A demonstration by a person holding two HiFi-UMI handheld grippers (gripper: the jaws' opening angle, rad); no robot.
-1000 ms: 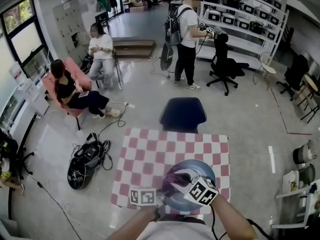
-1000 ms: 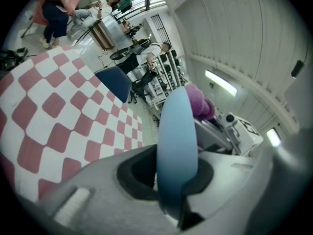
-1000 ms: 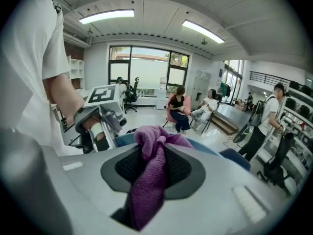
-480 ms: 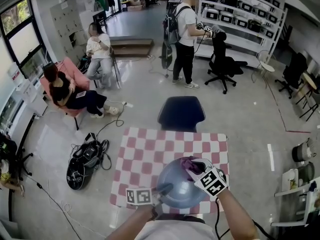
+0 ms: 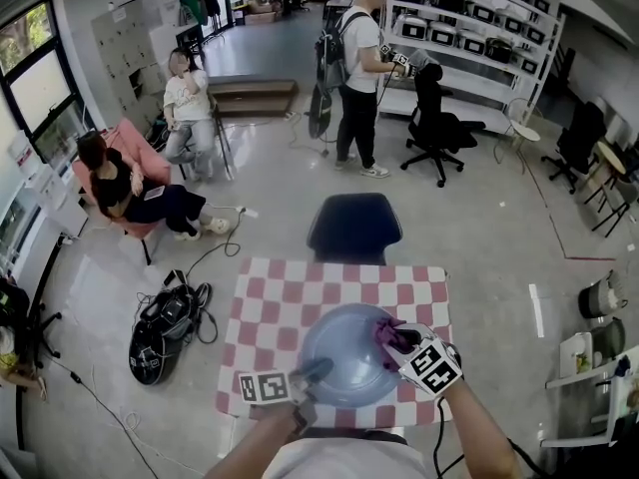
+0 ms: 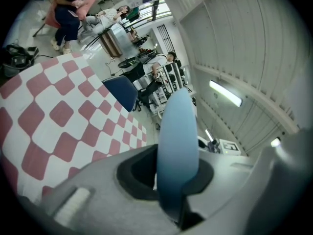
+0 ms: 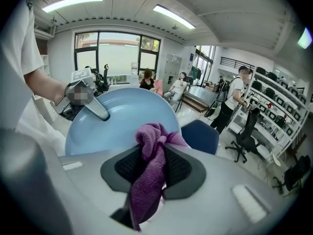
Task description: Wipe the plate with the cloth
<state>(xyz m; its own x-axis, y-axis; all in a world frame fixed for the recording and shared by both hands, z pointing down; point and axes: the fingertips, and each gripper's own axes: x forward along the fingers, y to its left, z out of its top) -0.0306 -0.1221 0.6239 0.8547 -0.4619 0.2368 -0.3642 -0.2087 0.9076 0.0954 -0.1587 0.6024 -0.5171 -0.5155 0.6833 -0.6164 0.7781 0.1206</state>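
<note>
A pale blue plate (image 5: pixel 344 352) is held up over the near part of the checked table (image 5: pixel 290 297). My left gripper (image 5: pixel 305 375) is shut on the plate's near-left rim; the left gripper view shows the plate (image 6: pixel 177 146) edge-on between its jaws. My right gripper (image 5: pixel 399 339) is shut on a purple cloth (image 5: pixel 391 332) and holds it against the plate's right side. The right gripper view shows the cloth (image 7: pixel 151 168) bunched between the jaws, touching the plate (image 7: pixel 122 121), with the left gripper (image 7: pixel 100 112) clamped on the far rim.
A dark blue chair (image 5: pixel 352 226) stands at the table's far edge. Bags and cables (image 5: pixel 165 322) lie on the floor to the left. Two people sit at far left, another stands by shelves (image 5: pixel 479 38) at the back. Pots (image 5: pixel 599 297) sit at the right.
My right gripper has carried the cloth from the plate's near middle out to its right side. The plate has shifted a little left and away with my left gripper.
</note>
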